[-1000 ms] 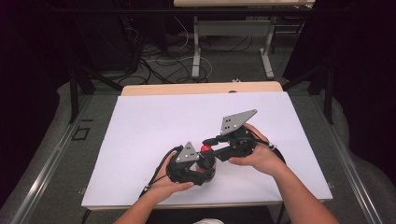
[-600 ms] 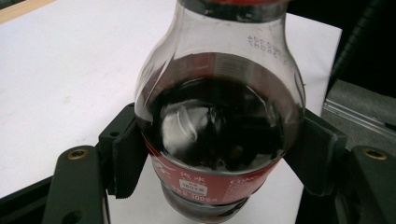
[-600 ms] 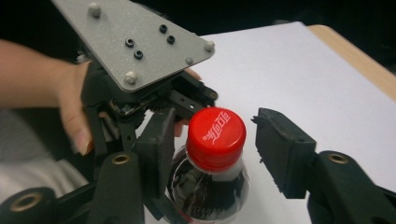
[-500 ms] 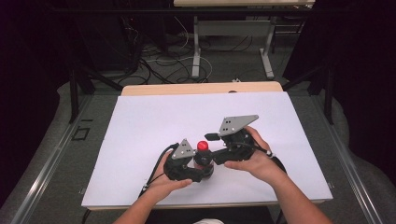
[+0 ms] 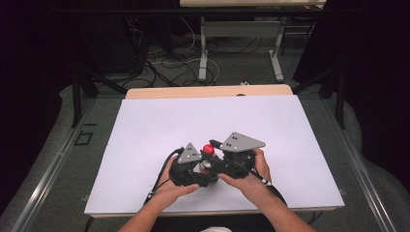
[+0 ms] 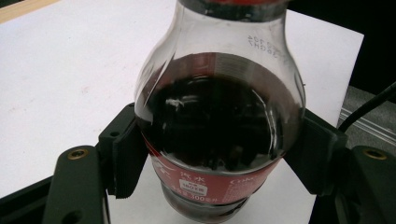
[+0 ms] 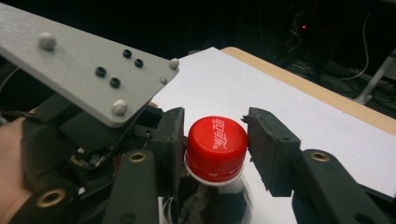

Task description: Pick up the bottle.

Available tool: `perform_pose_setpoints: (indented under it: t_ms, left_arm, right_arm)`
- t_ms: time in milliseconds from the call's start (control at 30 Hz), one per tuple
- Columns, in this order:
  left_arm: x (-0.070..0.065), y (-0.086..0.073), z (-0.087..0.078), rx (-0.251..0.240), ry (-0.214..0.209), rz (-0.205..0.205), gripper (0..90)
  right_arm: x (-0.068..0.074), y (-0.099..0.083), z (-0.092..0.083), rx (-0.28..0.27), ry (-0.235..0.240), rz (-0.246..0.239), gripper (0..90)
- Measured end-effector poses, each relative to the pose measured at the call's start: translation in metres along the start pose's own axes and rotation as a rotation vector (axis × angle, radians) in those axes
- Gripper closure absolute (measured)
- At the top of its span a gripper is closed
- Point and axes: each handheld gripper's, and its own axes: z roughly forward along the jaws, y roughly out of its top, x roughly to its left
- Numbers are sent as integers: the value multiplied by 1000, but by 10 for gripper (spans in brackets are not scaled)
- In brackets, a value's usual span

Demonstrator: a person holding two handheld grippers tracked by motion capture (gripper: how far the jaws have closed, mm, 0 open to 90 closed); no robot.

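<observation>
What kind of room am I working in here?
Probably a lab or recording workspace, not a home: a white-topped table fenced by dark curtains, loose cables on the floor, and another desk's metal legs behind.

Bottle [image 6: 219, 135] upright on tabletop [image 5: 145, 140], near front edge, about mid-width. Left gripper [image 5: 189, 170] left of bottle, fingers [image 6: 122, 154] on either side of bottle body. Right gripper [image 5: 212, 151] right of bottle, higher up, fingers [image 7: 169, 140] flanking cap [image 7: 217, 145]. Second table [image 5: 251, 4] beyond far edge; cables [image 5: 164, 63] on floor between.
</observation>
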Motion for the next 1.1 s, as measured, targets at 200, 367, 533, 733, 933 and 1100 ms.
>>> perform_pose_setpoints:
  t_ms: [200, 367, 533, 733, 933, 1100]
  left_arm:
    - [-1, 0, 0, 8, -2, 4, 301]
    - [-1, 0, 0, 13, 2, 16, 302]
    - [-4, 1, -1, 32, -40, 30, 302]
    - [-7, 2, 1, 36, -48, 55, 302]
    - [-5, 0, 3, 29, -20, 28, 301]
    - [-3, 0, 2, 30, -8, 30, 301]
  right_arm:
    - [0, -1, 7, 0, -1, -8, 603]
    - [-7, -1, 6, -1, 56, -12, 611]
    - [-29, 0, 5, 23, 254, -48, 615]
    - [-56, -3, 7, 8, 468, -113, 610]
    - [-33, -6, 1, -33, 258, -109, 450]
    - [-13, -12, 1, -59, 117, -56, 471]
